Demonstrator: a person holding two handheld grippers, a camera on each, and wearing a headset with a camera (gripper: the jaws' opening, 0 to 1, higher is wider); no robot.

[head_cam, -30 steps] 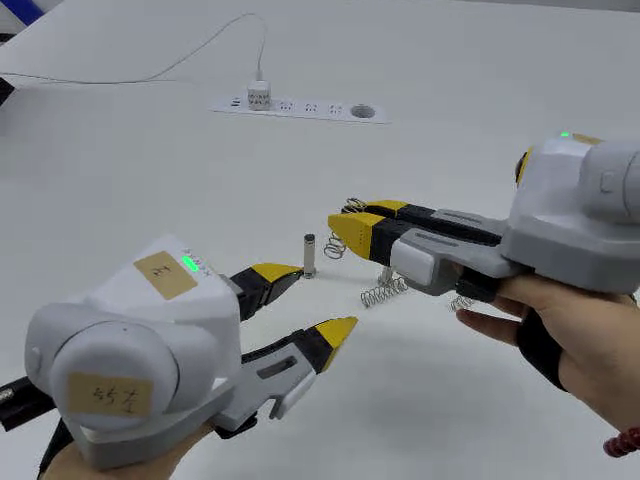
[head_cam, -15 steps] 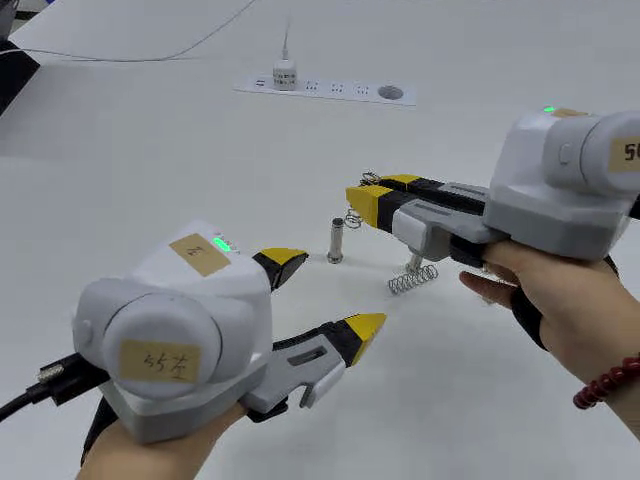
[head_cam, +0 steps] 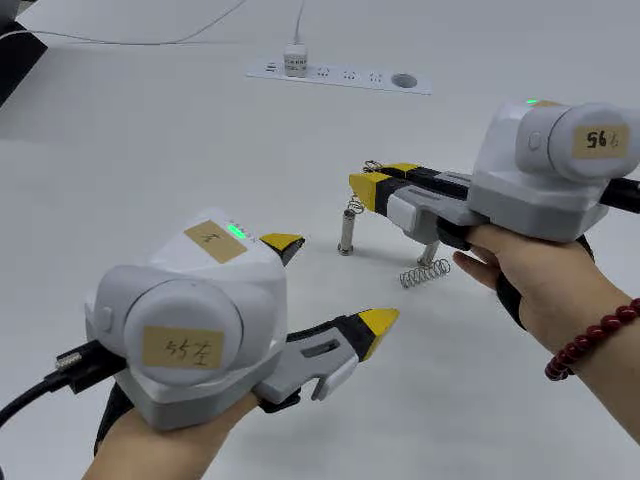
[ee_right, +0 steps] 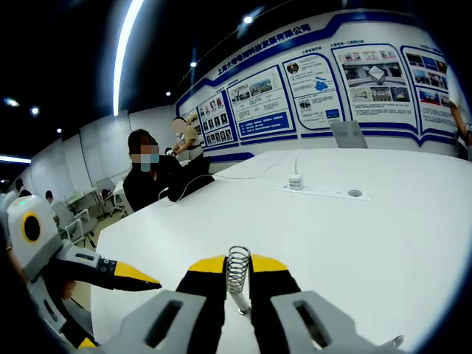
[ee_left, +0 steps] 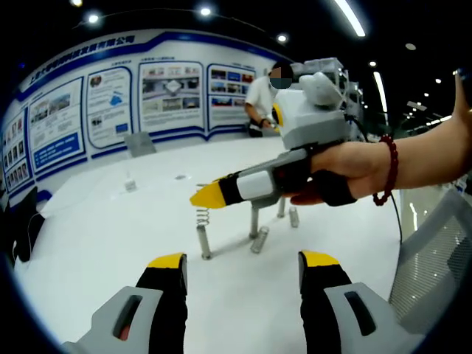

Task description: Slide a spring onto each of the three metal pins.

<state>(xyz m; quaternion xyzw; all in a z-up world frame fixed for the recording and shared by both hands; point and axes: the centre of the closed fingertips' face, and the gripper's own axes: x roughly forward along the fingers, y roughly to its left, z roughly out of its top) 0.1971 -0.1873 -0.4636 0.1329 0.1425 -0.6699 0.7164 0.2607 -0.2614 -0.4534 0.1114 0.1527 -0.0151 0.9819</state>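
Spring point(ee_right: 237, 271) in R gripper point(ee_right: 238, 264) (label 56) over pin point(head_cam: 346, 232); L gripper point(ee_left: 243, 259) (55) spread

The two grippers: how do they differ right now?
The left gripper has its jaws spread wide and empty; the right gripper is shut on a spring. The right's tip is over a pin; the left hangs short of it. Both have yellow tips and grey bodies.

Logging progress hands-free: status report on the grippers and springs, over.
Right gripper shut on small silver coil spring, over upright metal pin. Left gripper open, empty. Second coil spring lies loose on white table; nothing blocking the pin.
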